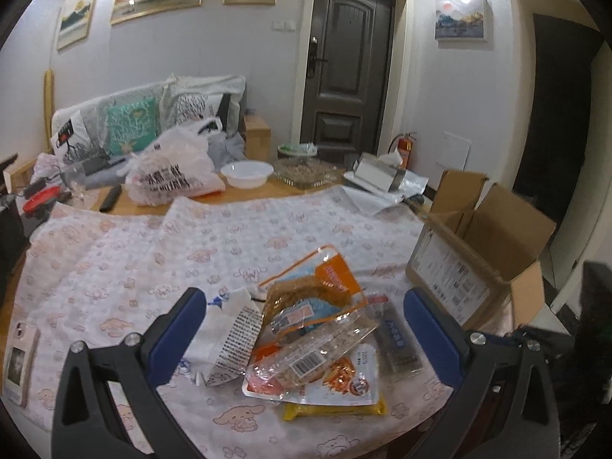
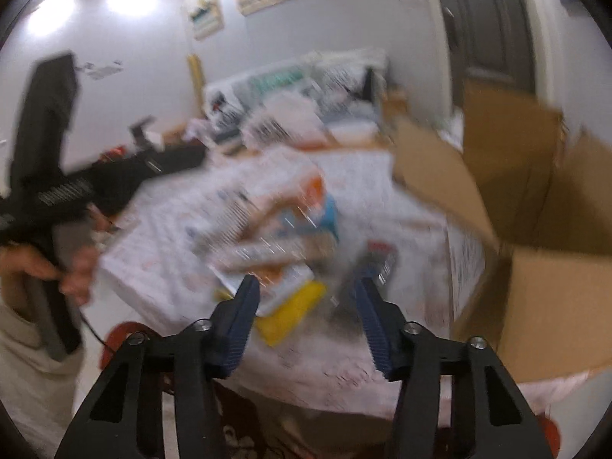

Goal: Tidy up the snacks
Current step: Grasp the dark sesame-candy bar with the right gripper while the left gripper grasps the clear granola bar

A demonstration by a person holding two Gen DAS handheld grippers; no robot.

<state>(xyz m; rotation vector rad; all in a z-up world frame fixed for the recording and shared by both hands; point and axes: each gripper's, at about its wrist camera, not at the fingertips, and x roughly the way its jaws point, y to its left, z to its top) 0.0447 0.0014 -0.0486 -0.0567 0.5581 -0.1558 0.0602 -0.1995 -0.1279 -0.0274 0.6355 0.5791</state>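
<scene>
At the far left edge of the table lay a phone (image 1: pixel 19 359), face down on the patterned cloth (image 1: pixel 153 260), clear of the work area. Further back stood a white plastic bag (image 1: pixel 172 176) printed with large dark characters; these could not be read with confidence.

The left gripper (image 1: pixel 302 329) hung over the snack pile (image 1: pixel 302 340), its jaws spread wide to either side of the packets and gripping nothing. This placement suggested readiness to close on a packet. The pile sat near the front edge of the cloth, with the packets overlapping one another: a white packet (image 1: pixel 233 340) carrying dense small print, an orange-and-blue packet (image 1: pixel 317 287), a clear wrapper (image 1: pixel 306 355) bearing a barcode, a yellow packet (image 1: pixel 336 409) underneath, and a dark bar-shaped packet (image 1: pixel 397 340) at the right. No brand name was legible.

The right gripper (image 2: pixel 306 306) was likewise spread apart and empty, aimed at the same pile; its view was heavily motion-blurred.

At the right stood an open cardboard box (image 1: pixel 482 267), flaps raised, just beside the pile and probably intended to receive the snacks. A shipping label (image 1: pixel 447 271) on its side showed barcodes, its text too small to read.
</scene>
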